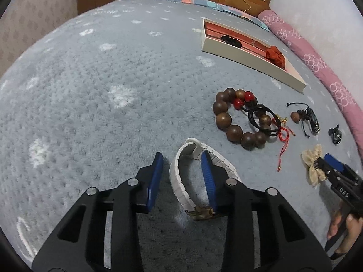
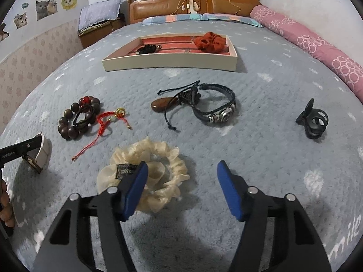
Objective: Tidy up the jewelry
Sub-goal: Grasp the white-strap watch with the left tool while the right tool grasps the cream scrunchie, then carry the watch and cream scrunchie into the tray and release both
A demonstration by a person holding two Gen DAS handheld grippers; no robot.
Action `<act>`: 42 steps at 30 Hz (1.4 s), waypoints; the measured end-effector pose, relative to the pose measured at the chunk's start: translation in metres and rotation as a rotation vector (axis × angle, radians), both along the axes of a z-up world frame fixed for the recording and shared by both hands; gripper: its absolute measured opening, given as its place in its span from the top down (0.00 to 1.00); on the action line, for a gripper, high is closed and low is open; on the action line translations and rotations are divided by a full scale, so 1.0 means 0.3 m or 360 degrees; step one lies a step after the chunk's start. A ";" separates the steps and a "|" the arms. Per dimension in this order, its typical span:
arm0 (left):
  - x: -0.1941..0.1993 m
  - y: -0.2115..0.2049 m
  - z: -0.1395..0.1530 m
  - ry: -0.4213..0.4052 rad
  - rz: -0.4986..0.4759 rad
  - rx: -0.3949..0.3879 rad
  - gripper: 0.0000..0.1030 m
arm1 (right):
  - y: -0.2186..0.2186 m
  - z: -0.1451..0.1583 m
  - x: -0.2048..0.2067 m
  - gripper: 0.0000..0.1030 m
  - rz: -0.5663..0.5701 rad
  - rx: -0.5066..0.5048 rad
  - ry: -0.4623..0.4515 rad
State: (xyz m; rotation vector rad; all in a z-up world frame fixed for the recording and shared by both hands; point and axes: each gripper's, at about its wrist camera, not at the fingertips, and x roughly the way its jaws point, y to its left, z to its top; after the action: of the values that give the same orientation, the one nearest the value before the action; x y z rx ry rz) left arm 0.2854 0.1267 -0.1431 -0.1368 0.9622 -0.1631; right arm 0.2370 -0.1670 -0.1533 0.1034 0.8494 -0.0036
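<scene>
My left gripper [image 1: 182,161] is open around one side of a white link watch [image 1: 179,181]; its right finger is inside the band loop. The watch also shows in the right wrist view [image 2: 44,151]. My right gripper [image 2: 181,170] is open over a cream scrunchie [image 2: 158,158], its left finger resting on it. A wooden bead bracelet [image 1: 223,119] with black hair ties, a red cord bracelet [image 2: 105,122], a dark leather bracelet [image 2: 217,111] and a black hair claw [image 2: 314,120] lie on the bed. The tray [image 2: 170,63] holds a rust scrunchie [image 2: 211,42] and a black item [image 2: 147,49].
Everything lies on a grey-blue fluffy blanket [image 1: 90,102]. A pink rolled quilt [image 2: 317,43] runs along the right edge. A wooden headboard [image 2: 192,2] and pillows stand at the far end.
</scene>
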 end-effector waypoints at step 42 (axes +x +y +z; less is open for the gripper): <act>0.058 -0.199 0.337 -0.0424 -0.0052 0.0180 0.96 | -0.088 0.263 0.082 0.90 0.0028 0.0060 -0.0357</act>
State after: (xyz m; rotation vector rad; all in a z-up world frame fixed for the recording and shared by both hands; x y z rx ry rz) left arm 0.3027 0.0671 -0.0421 0.0050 0.7062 -0.1524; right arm 0.2617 -0.1933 -0.0742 0.1291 0.6264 0.0398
